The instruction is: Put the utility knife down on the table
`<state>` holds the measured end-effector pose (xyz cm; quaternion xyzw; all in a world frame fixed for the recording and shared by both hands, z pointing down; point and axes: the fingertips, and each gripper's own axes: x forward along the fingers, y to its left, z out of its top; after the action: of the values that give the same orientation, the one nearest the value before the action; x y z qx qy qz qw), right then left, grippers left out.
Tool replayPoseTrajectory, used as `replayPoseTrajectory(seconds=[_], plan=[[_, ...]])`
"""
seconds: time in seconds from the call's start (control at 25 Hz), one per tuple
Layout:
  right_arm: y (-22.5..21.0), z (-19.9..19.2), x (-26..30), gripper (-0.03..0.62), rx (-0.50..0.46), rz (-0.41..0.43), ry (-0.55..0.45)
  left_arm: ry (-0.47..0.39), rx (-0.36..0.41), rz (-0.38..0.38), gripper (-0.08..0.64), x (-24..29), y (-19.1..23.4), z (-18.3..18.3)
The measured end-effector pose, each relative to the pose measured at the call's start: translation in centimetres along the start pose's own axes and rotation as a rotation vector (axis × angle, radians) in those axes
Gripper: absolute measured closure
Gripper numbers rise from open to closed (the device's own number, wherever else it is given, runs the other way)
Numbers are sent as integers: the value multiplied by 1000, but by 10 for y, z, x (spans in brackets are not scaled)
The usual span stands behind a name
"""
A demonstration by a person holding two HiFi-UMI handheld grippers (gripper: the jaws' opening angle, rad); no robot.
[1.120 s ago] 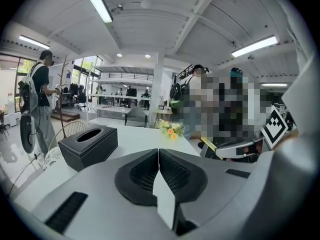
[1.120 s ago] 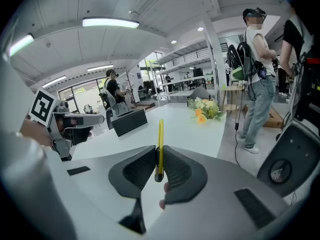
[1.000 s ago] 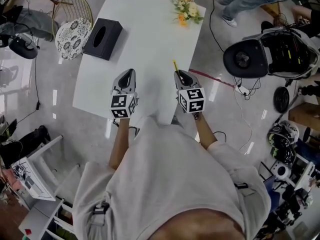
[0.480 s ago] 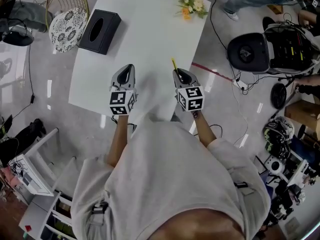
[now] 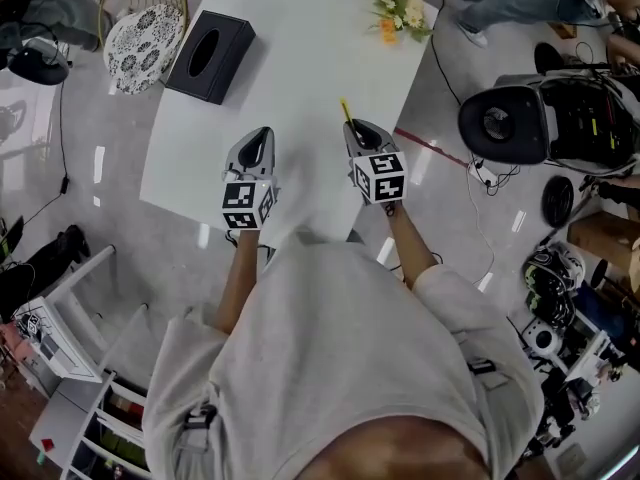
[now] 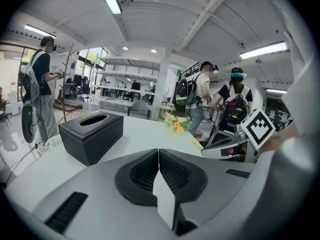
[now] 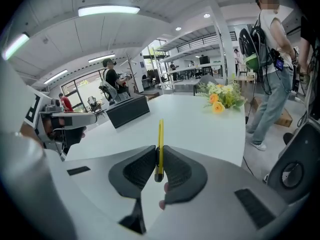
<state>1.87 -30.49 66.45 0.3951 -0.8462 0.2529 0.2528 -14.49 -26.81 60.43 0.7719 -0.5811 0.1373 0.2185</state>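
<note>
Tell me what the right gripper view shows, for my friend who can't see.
The right tongs pinch a thin yellow utility knife that pokes forward over a white table. Farther back sit a black rectangular tissue box and a bunch of orange and white flowers.

Floor: glossy grey floor [image 5: 120, 198], mirroring lights; loose cables [image 5: 485, 223] at one side.
Furniture: white surface [image 5: 300, 78]; wire chair [image 5: 146, 38] with patterned cushion; white shelving unit [image 5: 62, 326].
Ceiling: white, with strip lights [image 7: 107, 10].
Windows: tall glazing [image 7: 81, 88] far off.
</note>
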Motion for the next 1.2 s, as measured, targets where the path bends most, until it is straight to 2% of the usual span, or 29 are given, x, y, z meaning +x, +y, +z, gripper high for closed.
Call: replayPoseTrajectory(seconds=[0.72,1.2], plan=[[-27,55,71,525,-14,-13,11,-6,-31,21,538,-3,7,-1],[-42,51,118,525,-13,-58,157,11,-31,18,538,-4,9,-3]])
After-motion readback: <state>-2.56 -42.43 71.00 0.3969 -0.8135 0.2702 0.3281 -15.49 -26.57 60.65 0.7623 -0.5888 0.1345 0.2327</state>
